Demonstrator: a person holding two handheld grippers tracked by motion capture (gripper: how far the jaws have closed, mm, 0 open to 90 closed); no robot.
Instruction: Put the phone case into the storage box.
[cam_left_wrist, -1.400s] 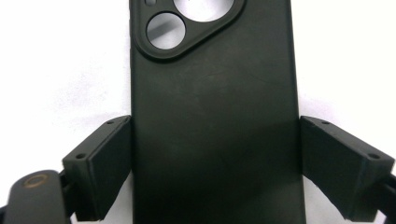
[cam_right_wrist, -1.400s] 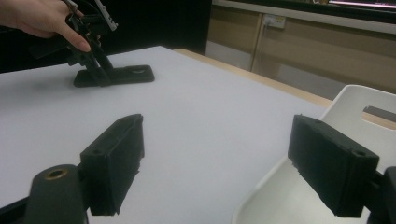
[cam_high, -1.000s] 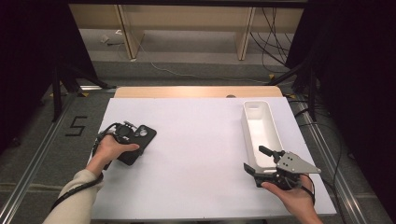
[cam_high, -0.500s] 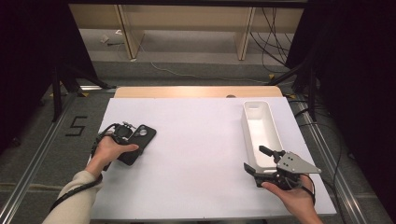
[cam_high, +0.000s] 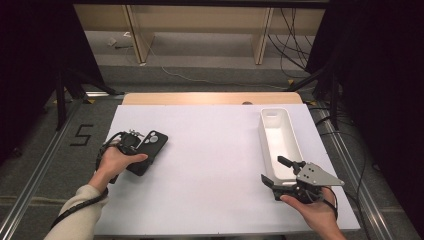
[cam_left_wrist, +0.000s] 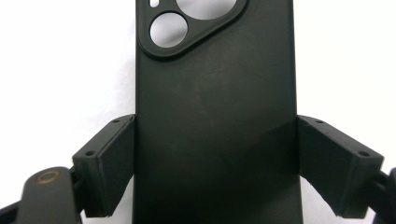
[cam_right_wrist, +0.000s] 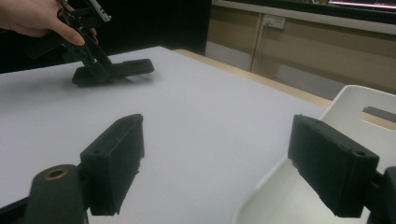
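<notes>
A black phone case (cam_high: 151, 148) lies back up on the left of the white table (cam_high: 215, 150), its camera cutout facing the far side. My left gripper (cam_high: 139, 156) is shut on it, and in the left gripper view both jaws press the long sides of the phone case (cam_left_wrist: 215, 93). My right gripper (cam_high: 274, 169) stands open at the near right with nothing between its jaws, beside the near end of a white tray (cam_high: 263, 135). In the right gripper view the left gripper (cam_right_wrist: 88, 46) and the phone case (cam_right_wrist: 119, 67) show far off.
The long white tray (cam_right_wrist: 355, 100) is empty and runs along the table's right side. A wooden strip (cam_high: 210, 98) borders the table's far edge. Beyond it are shelf legs and loose cables (cam_high: 290, 30) on the floor.
</notes>
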